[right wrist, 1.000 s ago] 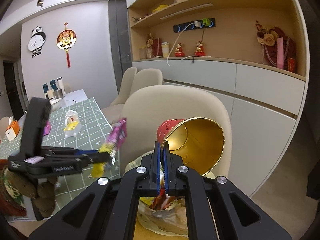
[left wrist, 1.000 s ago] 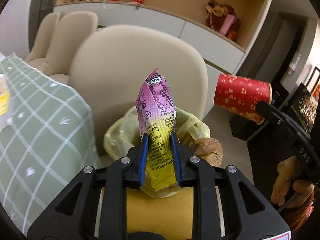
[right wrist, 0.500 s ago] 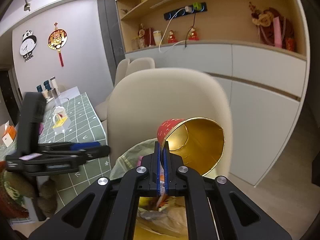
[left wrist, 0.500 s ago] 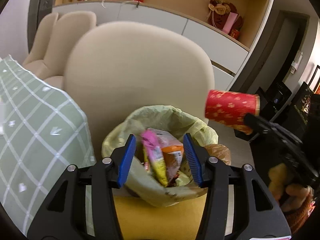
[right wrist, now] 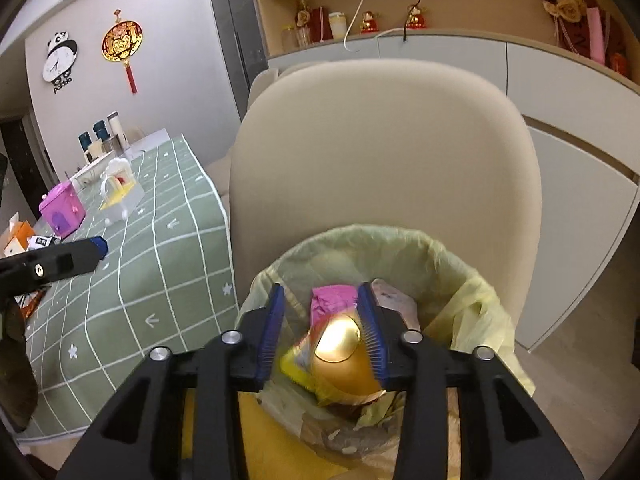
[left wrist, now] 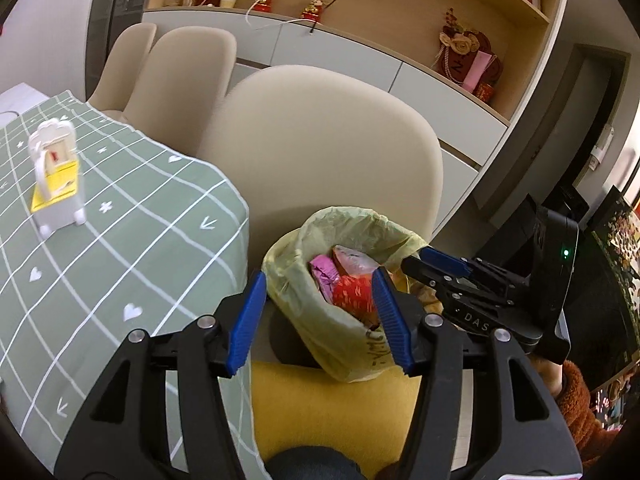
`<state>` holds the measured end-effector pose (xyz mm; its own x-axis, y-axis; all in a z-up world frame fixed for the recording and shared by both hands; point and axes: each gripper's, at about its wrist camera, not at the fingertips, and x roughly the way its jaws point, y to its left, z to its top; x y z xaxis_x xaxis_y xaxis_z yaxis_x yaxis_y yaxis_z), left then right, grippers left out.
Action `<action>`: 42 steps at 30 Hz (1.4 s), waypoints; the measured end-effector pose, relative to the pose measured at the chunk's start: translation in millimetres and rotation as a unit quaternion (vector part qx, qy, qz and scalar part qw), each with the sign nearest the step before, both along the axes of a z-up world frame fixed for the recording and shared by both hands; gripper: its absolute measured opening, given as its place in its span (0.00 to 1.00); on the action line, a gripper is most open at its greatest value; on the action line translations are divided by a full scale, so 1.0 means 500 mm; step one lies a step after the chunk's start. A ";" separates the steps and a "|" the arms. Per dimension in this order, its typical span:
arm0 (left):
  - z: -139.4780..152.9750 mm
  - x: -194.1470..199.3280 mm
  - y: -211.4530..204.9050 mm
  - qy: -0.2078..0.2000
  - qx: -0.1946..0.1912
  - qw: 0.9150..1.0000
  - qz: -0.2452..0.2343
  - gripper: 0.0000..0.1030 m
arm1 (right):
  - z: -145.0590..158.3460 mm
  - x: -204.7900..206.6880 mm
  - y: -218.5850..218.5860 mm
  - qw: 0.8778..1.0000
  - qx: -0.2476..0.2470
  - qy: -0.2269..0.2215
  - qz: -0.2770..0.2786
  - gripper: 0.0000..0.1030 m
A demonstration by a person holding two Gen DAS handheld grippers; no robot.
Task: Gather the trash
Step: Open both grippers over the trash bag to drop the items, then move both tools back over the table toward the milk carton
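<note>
A bin lined with a pale yellow bag (left wrist: pixel 288 264) (right wrist: pixel 476 292) stands in front of a beige chair. Inside lie a pink wrapper (left wrist: pixel 322 274) (right wrist: pixel 332 300) and the red paper cup (left wrist: pixel 354 294), whose gold inside (right wrist: pixel 340 356) faces up in the right wrist view. My left gripper (left wrist: pixel 320 318) hangs over the bin's near rim, its jaws opening with nothing pressed between them. My right gripper (right wrist: pixel 322 332) is low over the bag, jaws opening, the cup loose below its pads. It reaches in from the right (left wrist: pixel 424 266) in the left wrist view.
A table under a green checked cloth (left wrist: pixel 120 240) (right wrist: pixel 160 264) lies left of the bin, carrying a white toy (left wrist: pixel 56 176) (right wrist: pixel 118 192) and a purple box (right wrist: pixel 62 212). The beige chair back (left wrist: pixel 320 140) rises behind the bin. White cabinets (right wrist: pixel 580 200) stand to the right.
My left gripper opened and the pink and yellow wrapper dropped into the bag; the gripper then drew back to the left. My right gripper sank over the bin and opened, dropping the red cup in.
</note>
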<state>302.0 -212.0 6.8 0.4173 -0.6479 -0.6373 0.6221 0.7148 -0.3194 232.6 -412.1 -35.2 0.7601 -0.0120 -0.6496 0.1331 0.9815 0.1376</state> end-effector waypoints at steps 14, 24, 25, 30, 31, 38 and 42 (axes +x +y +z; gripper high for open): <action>0.058 -0.062 0.160 -0.060 0.023 0.996 0.065 0.51 | 0.067 -0.058 0.107 0.999 -0.006 -0.033 0.011 0.36; 0.089 -0.082 0.454 -0.093 0.015 0.984 0.150 0.52 | 0.135 -0.047 0.282 0.991 0.000 -0.102 0.092 0.50; 0.088 -0.080 0.497 -0.094 0.018 0.981 0.168 0.52 | 0.134 -0.039 0.306 0.991 -0.009 -0.092 0.097 0.50; 0.075 -0.068 0.653 -0.086 0.033 0.970 0.225 0.52 | 0.106 -0.003 0.399 0.985 -0.002 -0.041 0.166 0.50; 0.069 -0.065 0.680 -0.083 0.040 0.968 0.233 0.53 | 0.101 0.001 0.417 0.984 0.000 -0.036 0.176 0.50; -0.010 -0.017 0.813 -0.008 0.063 0.965 0.254 0.55 | 0.080 0.018 0.522 0.976 -0.006 -0.025 0.218 0.50; -0.047 -0.001 0.827 0.024 0.067 0.966 0.248 0.55 | 0.082 0.025 0.567 0.974 -0.031 -0.026 0.222 0.50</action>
